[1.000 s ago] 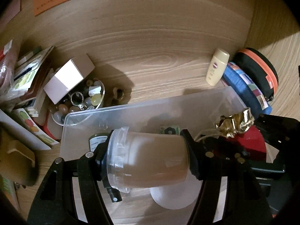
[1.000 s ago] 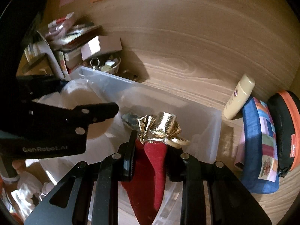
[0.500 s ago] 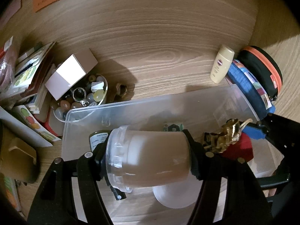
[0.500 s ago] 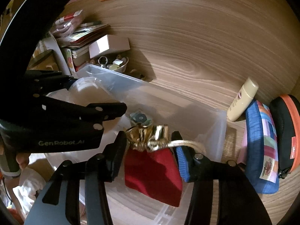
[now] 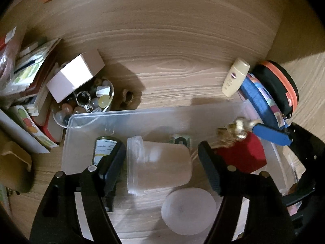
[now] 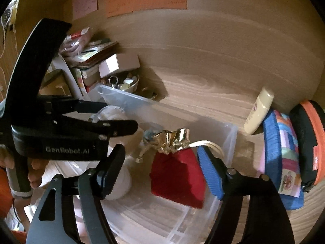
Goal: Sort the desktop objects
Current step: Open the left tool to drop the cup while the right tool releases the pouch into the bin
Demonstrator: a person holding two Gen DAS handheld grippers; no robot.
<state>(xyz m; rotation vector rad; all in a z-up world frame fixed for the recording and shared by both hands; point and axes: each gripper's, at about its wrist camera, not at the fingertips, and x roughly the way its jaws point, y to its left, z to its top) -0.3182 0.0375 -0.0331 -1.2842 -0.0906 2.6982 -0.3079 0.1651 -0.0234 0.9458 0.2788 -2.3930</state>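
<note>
now both releases are under way over the clear plastic bin point(image 5: 85, 120) on the table point(image 5: 172, 61): the left hand-held gripper point(image 5: 162, 158) is opening its jaws, with the frosted plastic jar point(image 5: 158, 166) lying loose on its side between them, and the right hand-held gripper point(image 6: 160, 168) is opening around the red drawstring pouch point(image 6: 178, 179), which sits inside the bin's right end. probably the cleanest finish is to let both sets of jaws spread fully before lifting straight up, so no pad drags the jar or snags the pouch's gold cord point(image 6: 209, 144). the cream lotion bottle point(image 5: 235, 77) lies outside on the table, apparently yet to be sorted.
</note>
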